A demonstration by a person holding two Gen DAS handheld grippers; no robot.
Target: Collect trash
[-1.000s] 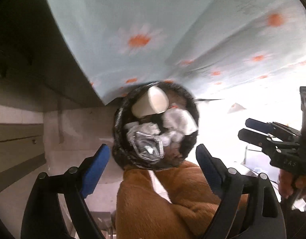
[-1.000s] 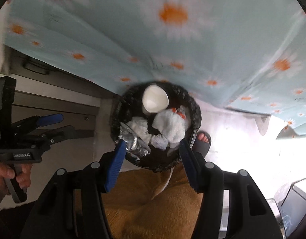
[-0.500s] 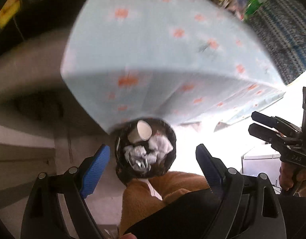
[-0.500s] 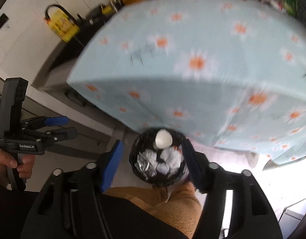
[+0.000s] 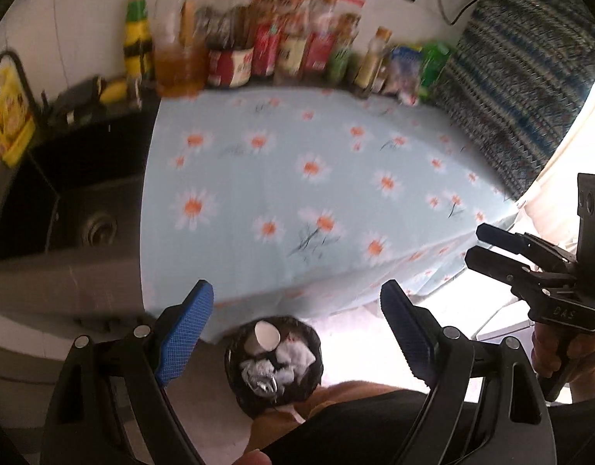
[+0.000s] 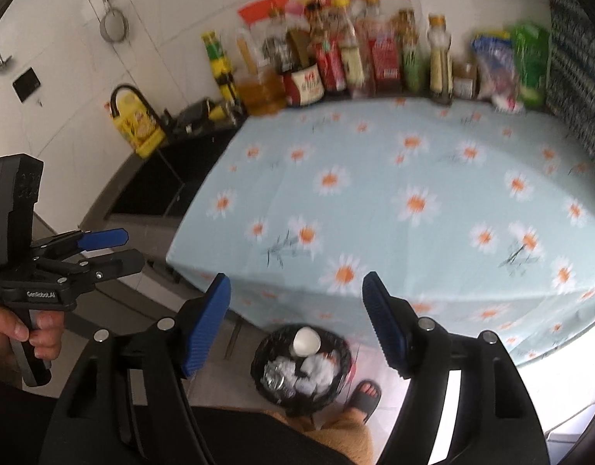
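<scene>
Both grippers open and empty above a floor bin of trash.
The left gripper (image 5: pixel 297 325) and right gripper (image 6: pixel 297 317) hold nothing; the full bin (image 6: pixel 302 368) beside the table (image 6: pixel 375 201) could overflow if more is added.

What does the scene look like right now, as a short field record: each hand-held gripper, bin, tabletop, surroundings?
left hand-held gripper: open, empty, held above the bin
right hand-held gripper: open, empty, held above the bin
trash bin: on the floor by the table edge, black liner, holds a paper cup, crumpled tissues and foil
tablecloth: daisy print, no loose trash visible on it
back of table: row of bottles along the wall
sink: left of the table
</scene>
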